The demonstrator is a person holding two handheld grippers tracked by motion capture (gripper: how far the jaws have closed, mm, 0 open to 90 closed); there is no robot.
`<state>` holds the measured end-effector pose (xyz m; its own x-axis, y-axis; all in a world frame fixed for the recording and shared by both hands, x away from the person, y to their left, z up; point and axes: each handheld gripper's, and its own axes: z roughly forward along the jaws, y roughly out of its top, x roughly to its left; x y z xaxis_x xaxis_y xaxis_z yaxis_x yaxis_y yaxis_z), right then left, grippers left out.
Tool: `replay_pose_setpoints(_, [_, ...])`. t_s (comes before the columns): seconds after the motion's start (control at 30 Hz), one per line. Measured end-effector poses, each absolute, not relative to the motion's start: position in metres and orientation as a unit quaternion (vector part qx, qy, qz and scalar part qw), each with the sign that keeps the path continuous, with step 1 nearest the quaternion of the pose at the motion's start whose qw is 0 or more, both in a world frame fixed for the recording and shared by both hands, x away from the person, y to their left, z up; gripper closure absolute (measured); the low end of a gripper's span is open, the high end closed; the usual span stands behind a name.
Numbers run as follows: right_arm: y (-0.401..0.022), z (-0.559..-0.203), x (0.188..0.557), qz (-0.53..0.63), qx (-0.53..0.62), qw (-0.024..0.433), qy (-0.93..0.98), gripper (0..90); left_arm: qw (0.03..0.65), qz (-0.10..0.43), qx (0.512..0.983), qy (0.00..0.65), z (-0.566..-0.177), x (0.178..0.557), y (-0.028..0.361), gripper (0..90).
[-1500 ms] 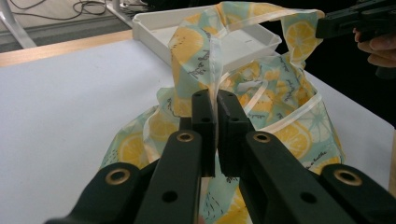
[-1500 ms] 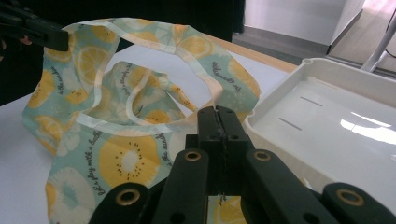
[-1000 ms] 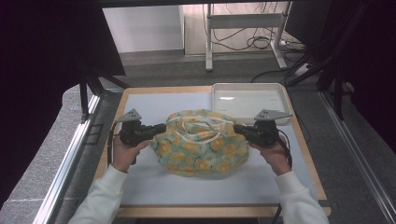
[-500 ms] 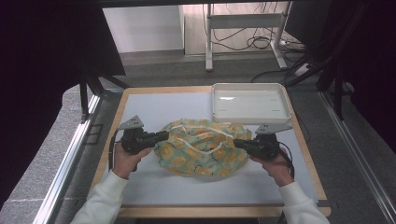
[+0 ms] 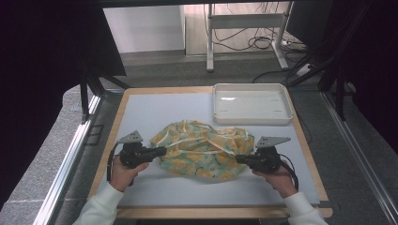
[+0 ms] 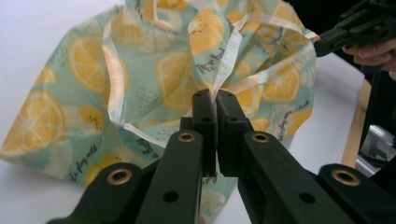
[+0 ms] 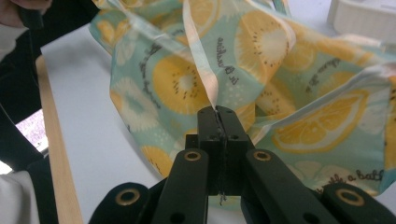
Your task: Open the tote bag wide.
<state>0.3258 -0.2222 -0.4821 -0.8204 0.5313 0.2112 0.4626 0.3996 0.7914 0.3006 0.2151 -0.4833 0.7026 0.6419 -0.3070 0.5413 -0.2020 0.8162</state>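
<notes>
Lying crumpled mid-surface just in front of the white tray (image 5: 251,104), the lemon-print cloth (image 5: 202,149) stretches sideways between the left gripper (image 5: 163,151), clamped on its left edge, and the right gripper (image 5: 238,159), clamped on its right edge, both equally near.

high: overhead, faces forward-down, far | claw cams: close, level, facing inward | shared: lemon-print cloth (image 5: 202,149)

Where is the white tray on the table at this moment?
In the high view, the white tray sits at the far right corner of the table, just behind the lemon-print cloth and apart from it.
</notes>
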Motion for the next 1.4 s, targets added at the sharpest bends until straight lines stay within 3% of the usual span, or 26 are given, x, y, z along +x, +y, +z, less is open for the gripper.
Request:
replay_pose_setpoints(0.83, [-0.229, -0.514, 0.318, 0.384, 0.329, 0.020, 0.863, 89.0, 0.459, 0.032, 0.797, 0.392, -0.515, 0.295, 0.218, 89.5])
replay_pose_setpoints(1.4, [-0.225, -0.521, 0.317, 0.353, 0.328, 0.062, 0.874, 88.9, 0.399, 0.030, 0.819, 0.411, -0.538, 0.310, 0.201, 88.5])
